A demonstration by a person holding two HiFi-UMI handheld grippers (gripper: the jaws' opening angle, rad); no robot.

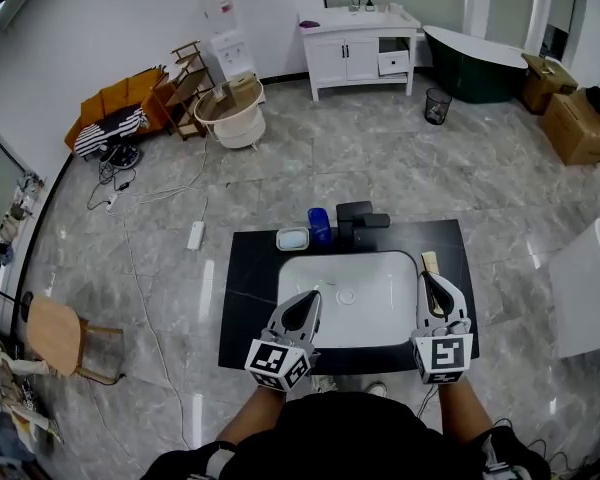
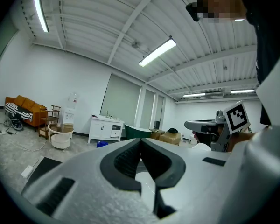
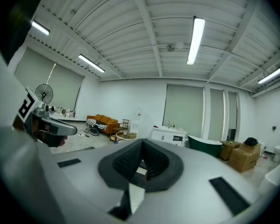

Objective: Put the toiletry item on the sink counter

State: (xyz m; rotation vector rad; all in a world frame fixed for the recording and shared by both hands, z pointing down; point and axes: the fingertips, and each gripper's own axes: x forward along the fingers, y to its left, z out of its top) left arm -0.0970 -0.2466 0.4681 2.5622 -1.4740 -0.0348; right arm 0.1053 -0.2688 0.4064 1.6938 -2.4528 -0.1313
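Observation:
A black sink counter point(image 1: 250, 298) with a white basin point(image 1: 352, 298) lies below me in the head view. At its back stand a blue toiletry item point(image 1: 320, 226), a clear soap dish point(image 1: 292, 239) and a black faucet point(image 1: 358, 220). A small wooden item point(image 1: 430, 262) lies on the counter's right side. My left gripper point(image 1: 311, 295) point(image 2: 141, 140) hovers over the basin's front left, shut and empty. My right gripper point(image 1: 426, 277) point(image 3: 142, 142) sits at the basin's right rim just behind the wooden item, shut with nothing held. Both gripper views point upward at the room.
A white vanity cabinet point(image 1: 360, 48), a dark green bathtub point(image 1: 475, 63), a bin point(image 1: 437, 105) and cardboard boxes point(image 1: 580, 123) line the far wall. A white unit point(image 1: 590, 288) stands right of the counter. A wooden chair point(image 1: 55, 333) and a power strip point(image 1: 195, 235) are at left.

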